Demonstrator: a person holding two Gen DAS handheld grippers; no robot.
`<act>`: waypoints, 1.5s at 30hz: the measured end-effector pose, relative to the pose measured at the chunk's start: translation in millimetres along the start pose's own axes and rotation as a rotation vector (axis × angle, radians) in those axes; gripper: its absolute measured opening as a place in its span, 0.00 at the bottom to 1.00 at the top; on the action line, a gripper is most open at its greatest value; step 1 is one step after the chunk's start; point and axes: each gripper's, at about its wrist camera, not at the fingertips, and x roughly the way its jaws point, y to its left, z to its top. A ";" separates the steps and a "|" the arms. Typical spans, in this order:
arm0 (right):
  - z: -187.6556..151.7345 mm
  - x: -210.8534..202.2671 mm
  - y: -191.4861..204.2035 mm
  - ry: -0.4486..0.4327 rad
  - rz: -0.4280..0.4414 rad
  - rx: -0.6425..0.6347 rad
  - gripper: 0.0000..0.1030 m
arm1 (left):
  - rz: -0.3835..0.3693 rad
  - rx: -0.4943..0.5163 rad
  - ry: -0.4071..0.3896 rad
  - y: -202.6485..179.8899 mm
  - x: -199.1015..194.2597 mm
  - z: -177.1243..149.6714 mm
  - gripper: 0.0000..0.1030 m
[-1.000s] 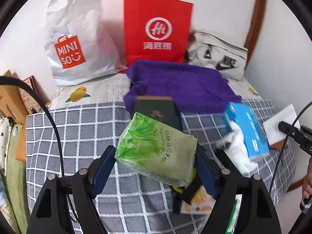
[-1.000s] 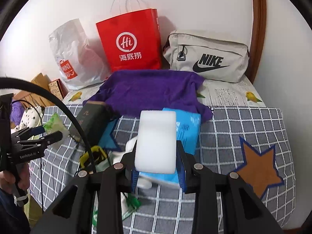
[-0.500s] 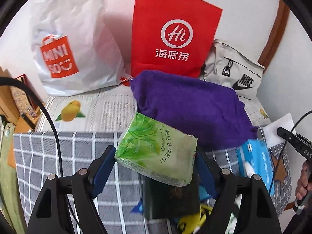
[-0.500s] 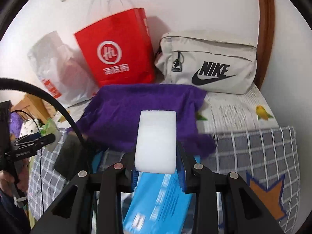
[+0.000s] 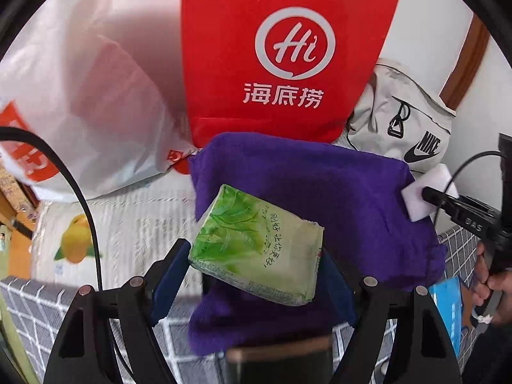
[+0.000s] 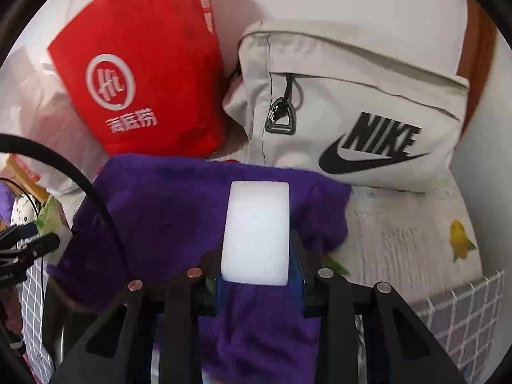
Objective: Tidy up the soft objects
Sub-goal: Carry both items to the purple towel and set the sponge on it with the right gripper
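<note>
Two items mid-carry, none stowed: purple fleece towel (image 5: 320, 198) still on bed; left tongs (image 5: 256, 265) pinching green soft tissue pack (image 5: 256, 246), right tongs (image 6: 256, 275) pinching white foam sponge block (image 6: 256, 233), bags at 12 o'clock.

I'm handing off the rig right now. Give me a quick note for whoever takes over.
Left claw: shut on the green tissue pack, held above the purple towel.
Right claw: shut on the white sponge, also over the towel.
Red bag, white plastic bag and Nike bag stand behind the towel.
Done: both items picked up.
Left: set both down; the spot isn't clear from here.
</note>
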 end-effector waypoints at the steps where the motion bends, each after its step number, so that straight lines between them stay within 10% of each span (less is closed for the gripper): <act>1: 2.9 6.2 0.1 0.008 -0.002 -0.002 0.31 | -0.002 0.000 0.006 -0.4 3.7 3.3 0.76; 12: 15.9 44.0 -5.1 0.069 -0.005 -0.014 0.33 | -0.009 -0.001 0.061 -6.6 50.9 36.6 0.76; 16: 14.4 41.9 -9.0 0.073 0.005 -0.011 0.49 | 0.013 -0.004 0.097 -13.3 71.5 44.6 0.76; 45: -23.4 -51.4 -24.5 -0.022 0.036 0.029 0.58 | 0.085 -0.025 0.275 -20.0 111.5 63.6 0.78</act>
